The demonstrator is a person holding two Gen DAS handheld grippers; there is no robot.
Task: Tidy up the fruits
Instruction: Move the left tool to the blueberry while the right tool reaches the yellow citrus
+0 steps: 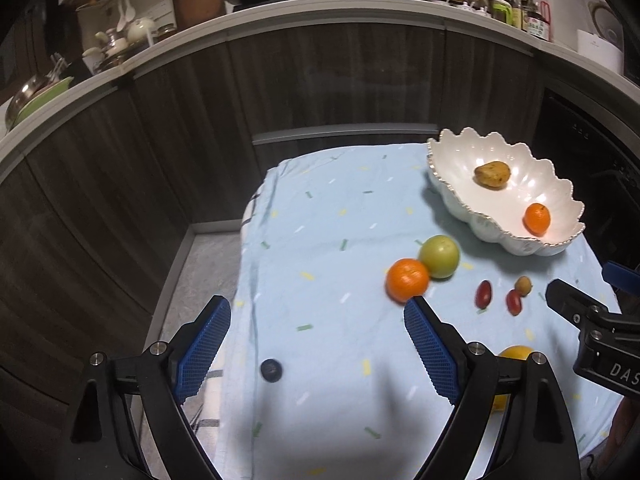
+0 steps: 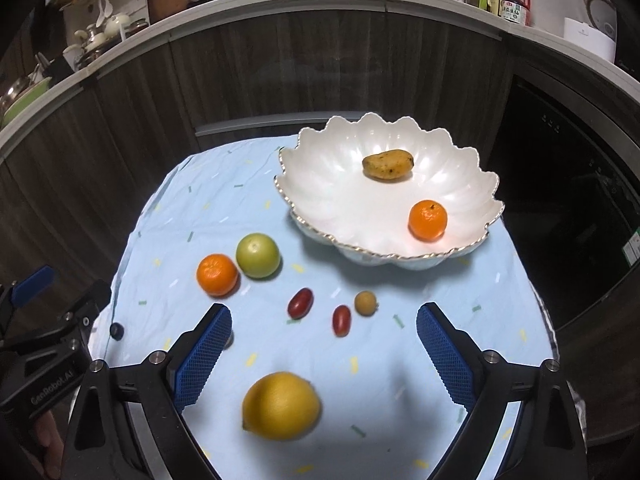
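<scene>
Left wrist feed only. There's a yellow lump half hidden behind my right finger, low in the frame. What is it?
Observer: A lemon, whole, lying on the blue cloth.
Operator: Do the right tongs have it?
Observer: No. The right tongs are open and empty. The lemon lies between the two fingers, back from their tips, and touches neither.
</scene>
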